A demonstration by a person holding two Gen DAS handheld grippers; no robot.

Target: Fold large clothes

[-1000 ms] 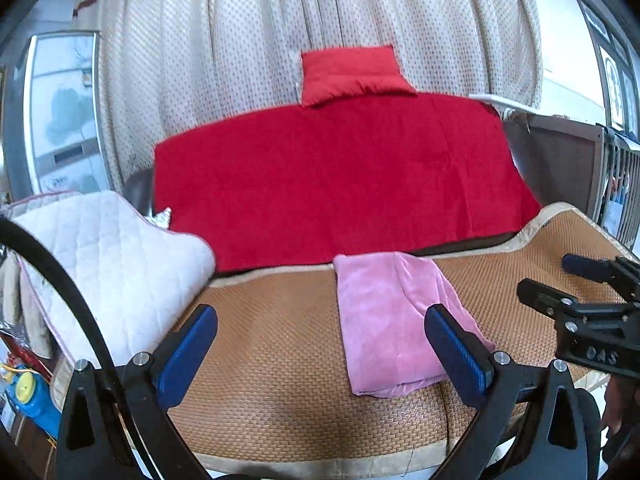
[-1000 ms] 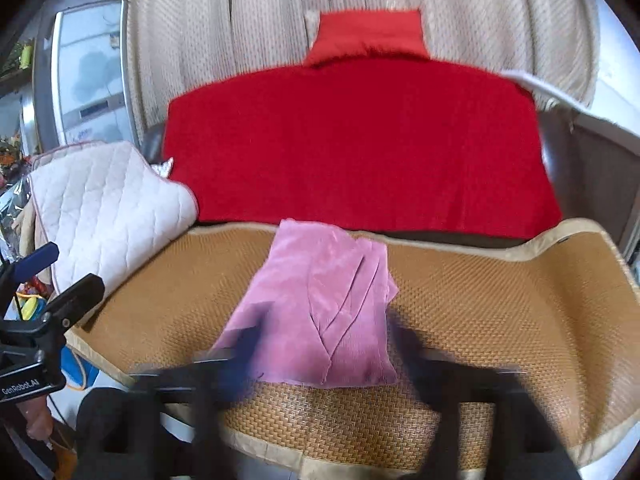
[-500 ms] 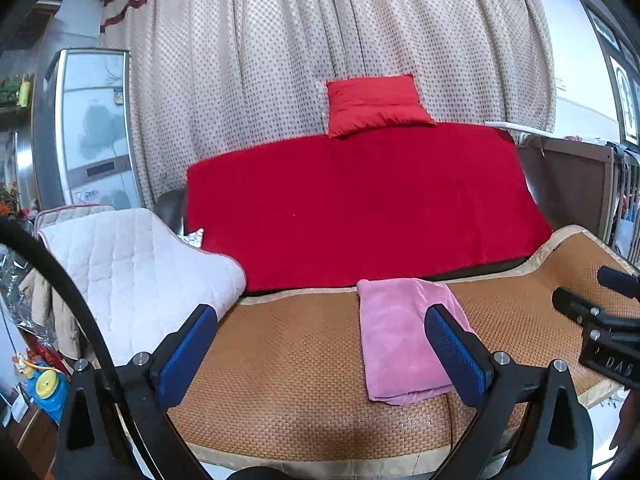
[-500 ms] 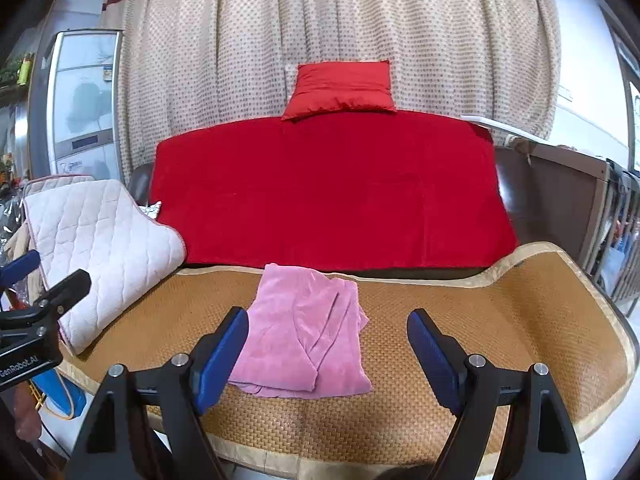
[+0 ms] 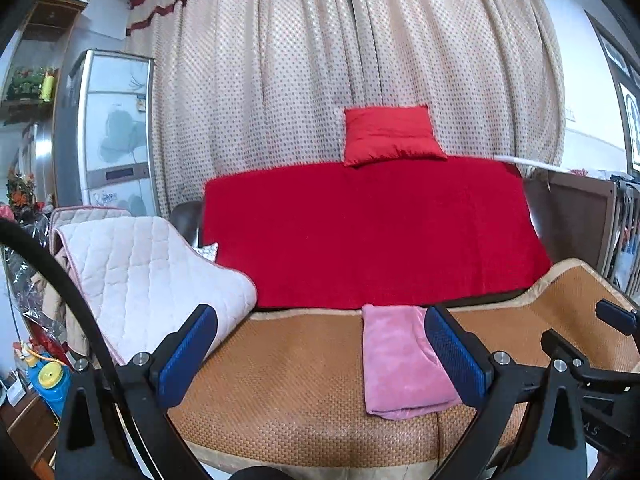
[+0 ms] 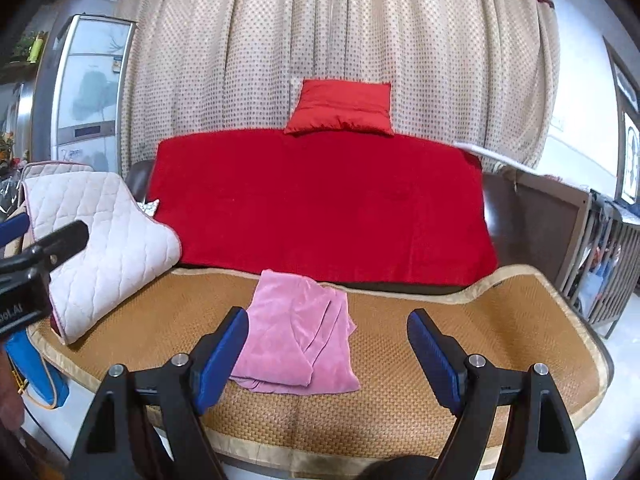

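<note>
A pink garment [image 5: 400,364] lies folded into a small rectangle on the woven mat [image 5: 288,384] of the sofa seat, near the backrest. In the right wrist view the same pink garment [image 6: 296,336] shows creased layers along its right side. My left gripper [image 5: 320,356] hangs open well back from the seat, with nothing between its blue pads. My right gripper [image 6: 328,356] is open too, holds nothing, and stands apart from the cloth. Each gripper shows at the edge of the other's view.
A red cover [image 5: 372,232] drapes the sofa back, with a red cushion [image 5: 390,134] on top. A white quilted pad [image 5: 152,280] covers the left armrest. Dotted curtains [image 5: 340,60] hang behind. A tall cabinet [image 5: 112,128] stands at left, a railing [image 6: 608,268] at right.
Both grippers have drawn back and risen away from the sofa, so the pink garment looks smaller and lower in both views. Both stayed open. The garment has not moved.
</note>
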